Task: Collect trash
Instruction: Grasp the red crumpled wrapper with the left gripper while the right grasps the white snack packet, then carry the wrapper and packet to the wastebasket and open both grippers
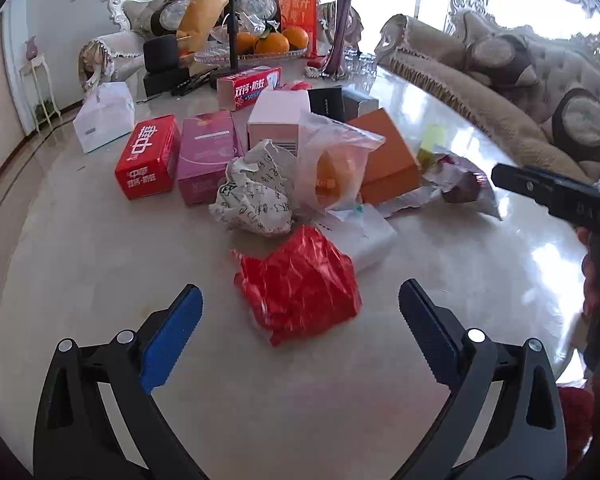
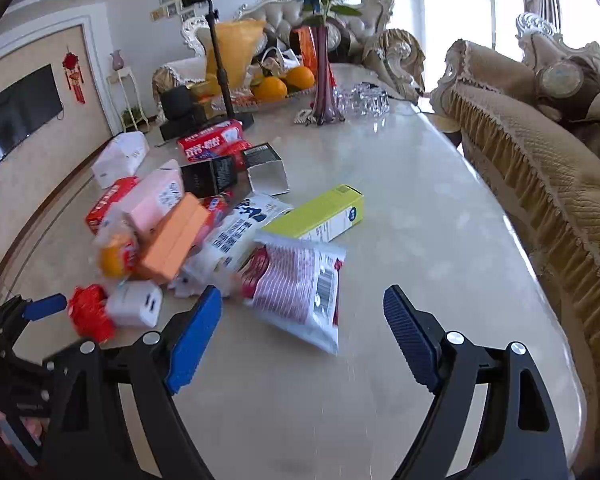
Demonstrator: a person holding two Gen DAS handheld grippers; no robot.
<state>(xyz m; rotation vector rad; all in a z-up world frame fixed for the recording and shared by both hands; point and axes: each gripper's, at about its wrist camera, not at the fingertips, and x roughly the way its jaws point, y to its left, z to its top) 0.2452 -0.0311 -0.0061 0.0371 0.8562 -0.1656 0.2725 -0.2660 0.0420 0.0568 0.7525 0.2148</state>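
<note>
Hovering both grippers over the trash pile on the worktop point(image 1: 480, 280), nothing gripped.
Left gripper point(image 1: 300, 304) is sitting with fingers released and spread, empty; red crumpled wrapper point(image 1: 300, 280) is lying at 12 o'clock just past the tips, crumpled written paper point(image 1: 256, 196) and clear plastic bag point(image 1: 332, 164) further out at 12. Right gripper point(image 2: 302, 304) is also holding nothing, fingers wide; striped snack packet point(image 2: 296, 288) is lying between the tips without touching, yellow-green carton point(image 2: 320, 216) beyond at 12, orange box point(image 2: 172, 240) at 10.
</note>
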